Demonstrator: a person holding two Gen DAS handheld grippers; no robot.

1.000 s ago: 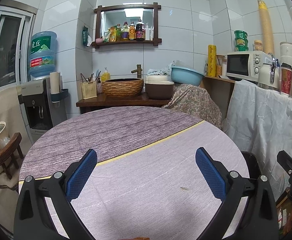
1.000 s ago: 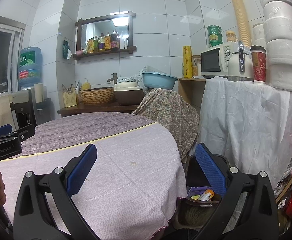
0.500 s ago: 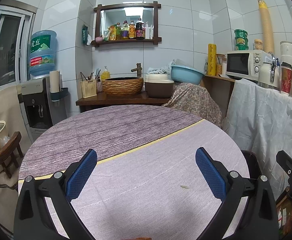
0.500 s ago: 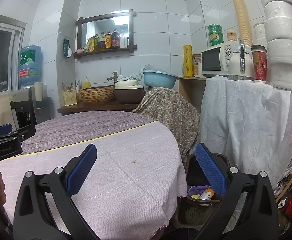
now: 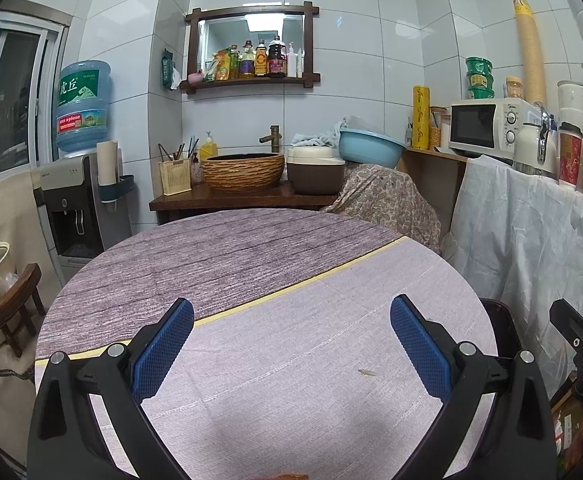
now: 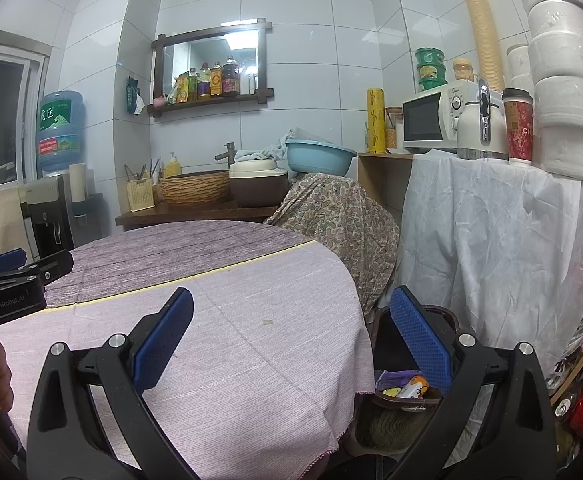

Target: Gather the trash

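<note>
Round table (image 5: 251,264), purple cloth: one crumb (image 5: 365,372) between my left gripper (image 5: 291,344) fingers, spread wide, empty. Right gripper (image 6: 291,336), equally wide, empty. Its view alone shows wrappers (image 6: 401,386) in the bin (image 6: 443,314) beside the table.

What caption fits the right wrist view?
Open right gripper over the round table, one crumb left, trash bin alongside.
</note>
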